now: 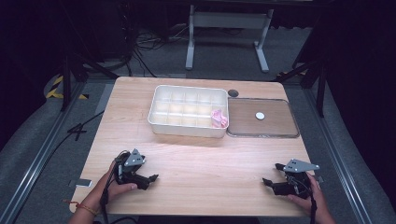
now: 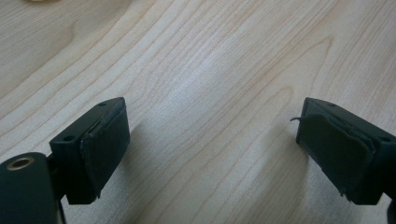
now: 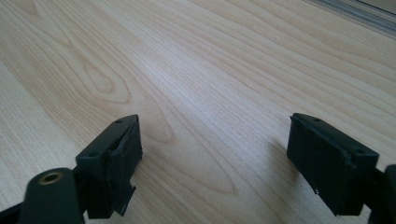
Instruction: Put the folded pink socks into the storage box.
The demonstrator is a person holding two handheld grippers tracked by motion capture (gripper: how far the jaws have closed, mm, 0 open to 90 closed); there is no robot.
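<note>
My left gripper point(image 1: 150, 180) rests near the table's front left, held by a hand, jaws wide open with nothing between them. The left gripper view looks down at bare wood past the left gripper point(image 2: 212, 140). At the front right my right gripper point(image 1: 272, 174) is likewise open and empty, and the right gripper view shows the right gripper point(image 3: 215, 144) over bare wood. A white compartment tray point(image 1: 187, 129) stands at the table's back middle, with a pink object point(image 1: 218, 118) in its right end. A clear flat lid point(image 1: 280, 130) lies to its right with a small white disc point(image 1: 259, 115) on it.
The wooden table point(image 1: 205, 163) has open room between the grippers and the tray. A dark round hole point(image 1: 233, 93) sits behind the tray's right corner. Cables and a metal stand leg lie on the floor beyond the table.
</note>
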